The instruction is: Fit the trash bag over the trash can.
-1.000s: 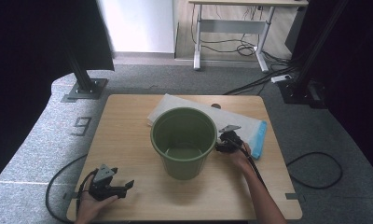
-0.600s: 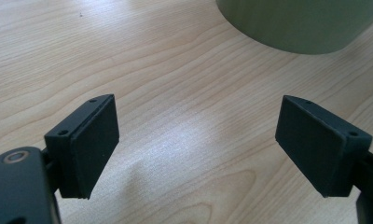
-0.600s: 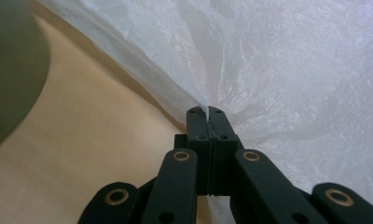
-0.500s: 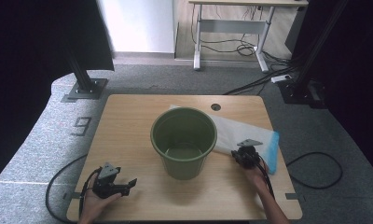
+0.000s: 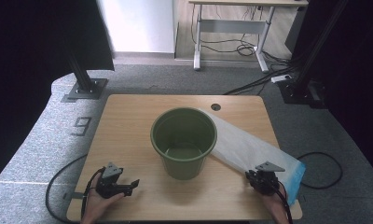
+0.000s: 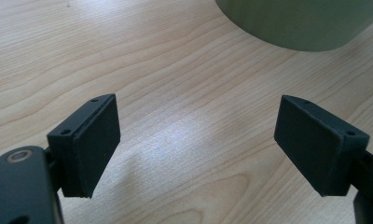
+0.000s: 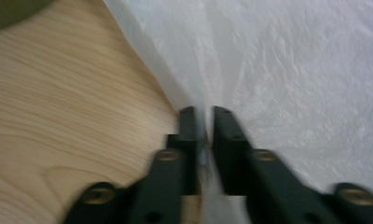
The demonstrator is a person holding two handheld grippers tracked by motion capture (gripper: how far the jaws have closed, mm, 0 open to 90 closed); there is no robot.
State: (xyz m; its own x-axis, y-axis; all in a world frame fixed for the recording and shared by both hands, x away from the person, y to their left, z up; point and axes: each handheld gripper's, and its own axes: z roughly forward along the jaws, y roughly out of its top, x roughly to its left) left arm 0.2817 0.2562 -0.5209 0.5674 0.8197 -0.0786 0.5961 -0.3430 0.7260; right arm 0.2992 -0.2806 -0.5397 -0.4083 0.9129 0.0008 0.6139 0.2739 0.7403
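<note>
A green plastic bucket (image 5: pixel 183 140) stands upright in the middle of the wooden table (image 5: pixel 128 121). A white plastic bag (image 5: pixel 250 149) with a blue end lies flat from the bucket's right side to the table's front right corner. My right gripper (image 5: pixel 263 179) sits on the bag's near end. In the right gripper view its jaws (image 7: pixel 204 116) stand almost together with a fold of the bag (image 7: pixel 292 70) pinched between them; they have just been opening slightly. My left gripper (image 5: pixel 128 186) rests at the front left, open (image 6: pixel 196 144) and holding nothing, facing the bucket (image 6: pixel 296 23).
A round cable hole (image 5: pixel 216 107) is in the table's far edge. Cables trail from both grippers over the front edge onto the grey floor. A desk frame (image 5: pixel 231 28) with cables stands far behind. Bare wood lies left of the bucket.
My right gripper has moved from beside the bucket toward the front right corner, dragging the white bag out from behind the bucket. The left gripper has stayed put.
</note>
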